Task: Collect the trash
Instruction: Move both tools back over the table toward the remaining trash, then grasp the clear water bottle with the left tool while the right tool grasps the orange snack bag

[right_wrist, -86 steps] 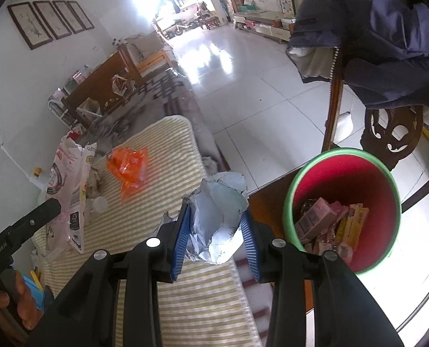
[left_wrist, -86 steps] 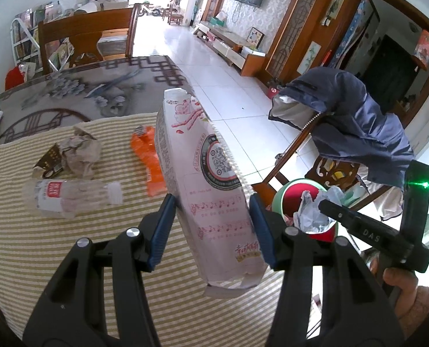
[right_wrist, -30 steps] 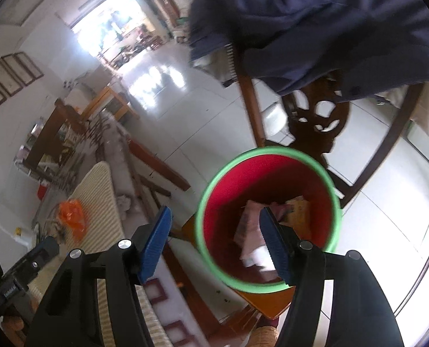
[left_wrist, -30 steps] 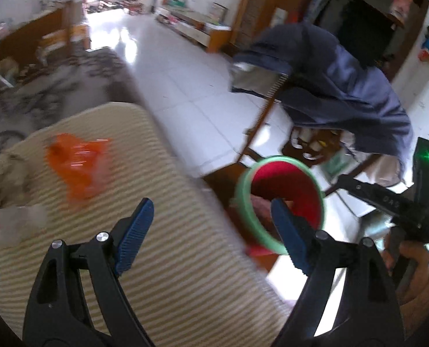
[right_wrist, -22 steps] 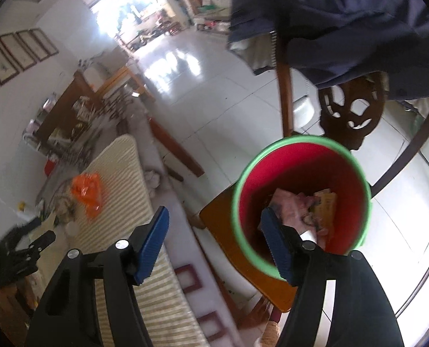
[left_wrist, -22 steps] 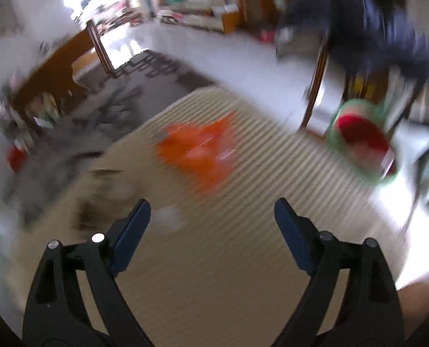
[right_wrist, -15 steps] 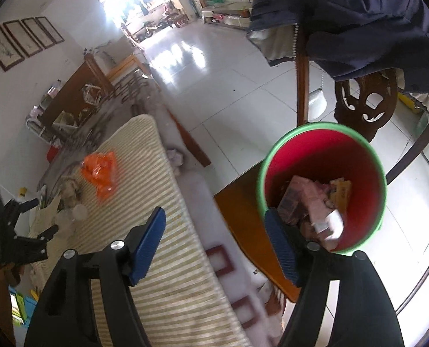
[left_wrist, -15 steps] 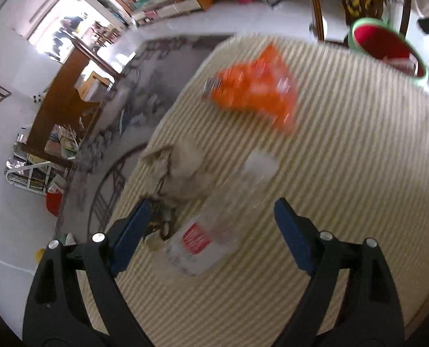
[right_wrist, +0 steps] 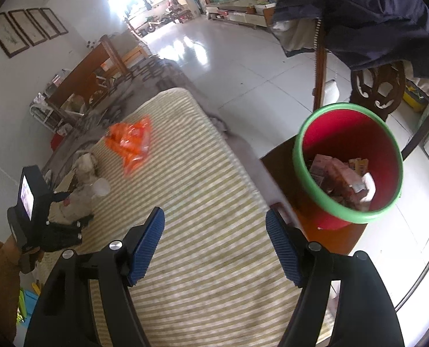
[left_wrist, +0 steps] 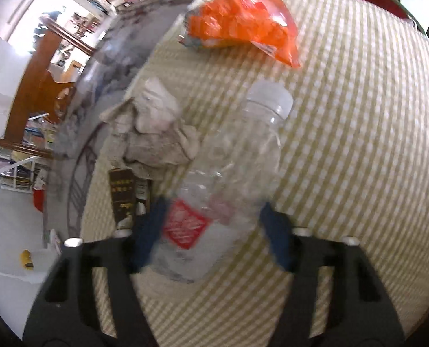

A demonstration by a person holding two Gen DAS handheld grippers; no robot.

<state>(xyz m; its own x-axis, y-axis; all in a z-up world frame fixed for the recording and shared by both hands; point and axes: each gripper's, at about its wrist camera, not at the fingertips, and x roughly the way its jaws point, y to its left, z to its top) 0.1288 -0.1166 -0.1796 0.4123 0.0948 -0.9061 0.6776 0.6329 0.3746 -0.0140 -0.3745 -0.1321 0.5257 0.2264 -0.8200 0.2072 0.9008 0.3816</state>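
My left gripper [left_wrist: 211, 231] is open around a clear plastic bottle [left_wrist: 228, 179] with a red label and white cap, lying on the striped tablecloth [left_wrist: 359, 144]; its blue fingers flank the bottle's base. Crumpled paper [left_wrist: 153, 136] lies to its left and an orange snack bag [left_wrist: 243, 23] beyond. My right gripper [right_wrist: 215, 244] is open and empty above the tablecloth [right_wrist: 202, 202]. The red bin with green rim [right_wrist: 301, 159] holds several wrappers, at the right. The orange bag [right_wrist: 130, 141] and the bottle [right_wrist: 81, 196] also show in the right wrist view.
The bin stands on a wooden chair seat [right_wrist: 275, 170] beside the table edge. A chair with a dark jacket [right_wrist: 373, 14] stands behind it. A dark booklet [left_wrist: 123, 196] lies by the crumpled paper. White tiled floor [right_wrist: 243, 66] lies beyond.
Both grippers have dropped their items into the bin and opened. My left gripper has swung back to the table and closed in around the bottle. My right gripper has drawn back over the tablecloth.
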